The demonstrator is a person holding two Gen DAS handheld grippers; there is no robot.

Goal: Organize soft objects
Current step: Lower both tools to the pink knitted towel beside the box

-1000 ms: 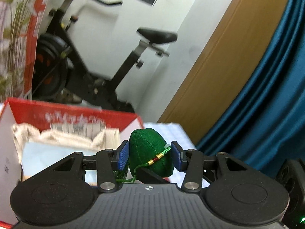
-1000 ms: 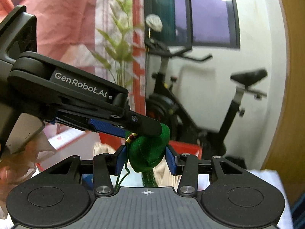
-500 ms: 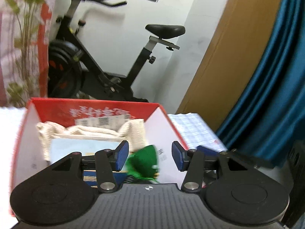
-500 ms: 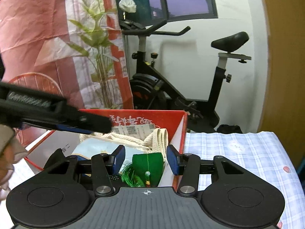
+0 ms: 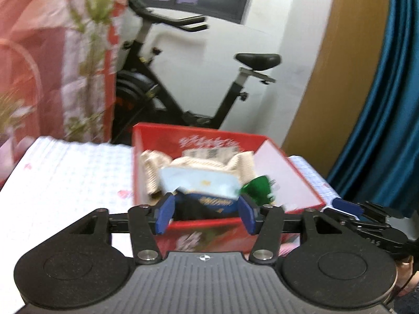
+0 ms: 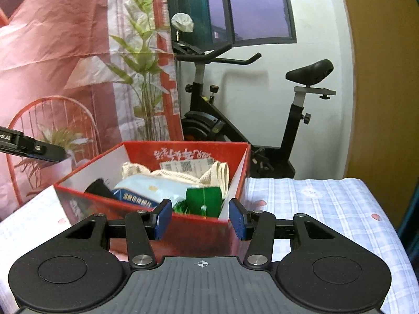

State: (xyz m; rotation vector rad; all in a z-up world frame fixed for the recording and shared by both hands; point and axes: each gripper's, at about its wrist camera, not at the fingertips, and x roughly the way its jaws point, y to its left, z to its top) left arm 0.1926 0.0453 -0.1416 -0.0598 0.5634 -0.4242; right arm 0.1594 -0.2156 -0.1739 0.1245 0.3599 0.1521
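Note:
A green fabric pouch with a tassel lies in the red box by its right wall; it also shows in the left wrist view. A cream woven bag and a pale blue packet lie in the box with it. My right gripper is open and empty, just in front of the box. My left gripper is open and empty before the box's near wall. The right gripper's fingers show at the right of the left wrist view.
The box stands on a checked tablecloth. Behind the table stand an exercise bike and a plant. A blue curtain hangs at the right. The left gripper's finger shows at the left edge.
Both grippers let go of the green pouch; it dropped into the red box. Both have opened and drawn back from the box.

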